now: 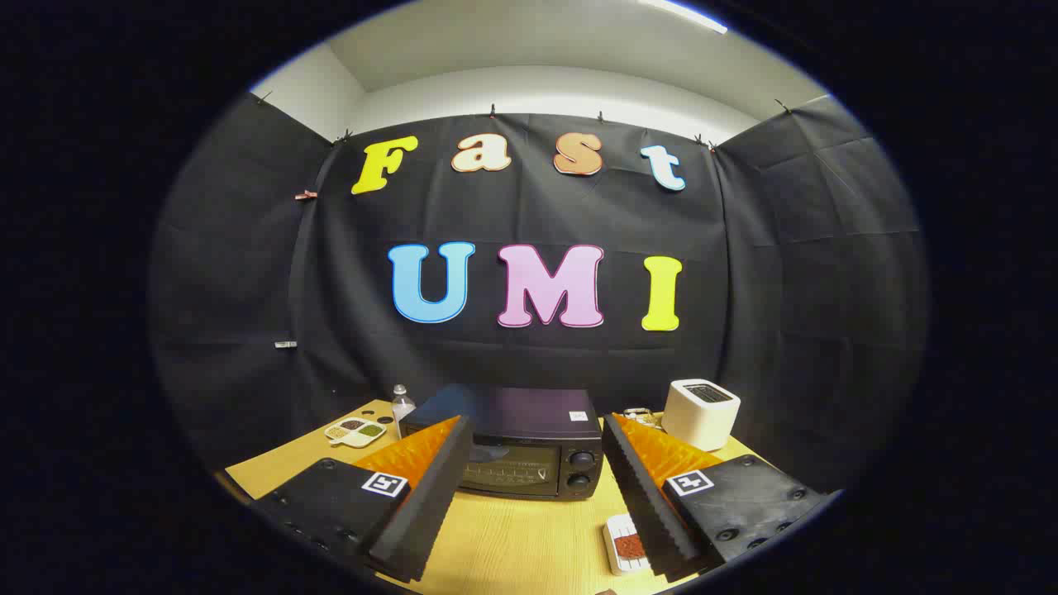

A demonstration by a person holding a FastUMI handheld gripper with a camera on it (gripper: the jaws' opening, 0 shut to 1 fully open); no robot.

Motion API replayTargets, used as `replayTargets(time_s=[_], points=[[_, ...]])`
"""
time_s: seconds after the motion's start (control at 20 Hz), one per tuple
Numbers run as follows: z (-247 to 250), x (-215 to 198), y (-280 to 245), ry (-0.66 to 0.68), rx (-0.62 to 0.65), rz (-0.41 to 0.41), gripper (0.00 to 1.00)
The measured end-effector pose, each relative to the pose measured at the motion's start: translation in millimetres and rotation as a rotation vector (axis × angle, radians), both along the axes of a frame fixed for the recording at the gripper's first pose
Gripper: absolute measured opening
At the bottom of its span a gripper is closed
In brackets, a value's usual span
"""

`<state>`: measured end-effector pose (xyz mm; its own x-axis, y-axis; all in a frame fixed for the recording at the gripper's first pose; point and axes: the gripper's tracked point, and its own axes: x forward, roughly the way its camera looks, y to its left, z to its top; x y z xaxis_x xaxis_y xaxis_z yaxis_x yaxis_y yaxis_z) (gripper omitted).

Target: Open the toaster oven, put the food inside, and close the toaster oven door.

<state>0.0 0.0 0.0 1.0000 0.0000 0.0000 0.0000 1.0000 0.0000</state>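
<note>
Toaster oven (529,450) (door closed) sits beyond the spread, empty jaws.

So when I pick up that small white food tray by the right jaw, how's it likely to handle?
The tray looks small and shallow, so probably light and stiff. The reddish food sits in an open compartment, so tilting could spill it. Its low rim gives little to grip and may slip on the smooth table. The gripper is open, oven beyond it.

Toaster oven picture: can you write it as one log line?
gripper: open, empty | toaster oven: door shut, just ahead | food tray: on table, by right finger
</note>
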Motion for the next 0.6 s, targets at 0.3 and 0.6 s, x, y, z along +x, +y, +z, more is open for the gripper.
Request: replayTargets(time_s=[0.3,0.6], points=[[-6.0,3.9,-15.3,0.019,0.005,-0.046,0.97],[-18.3,8.3,-21.8,0.069,0.022,-0.067,0.97]])
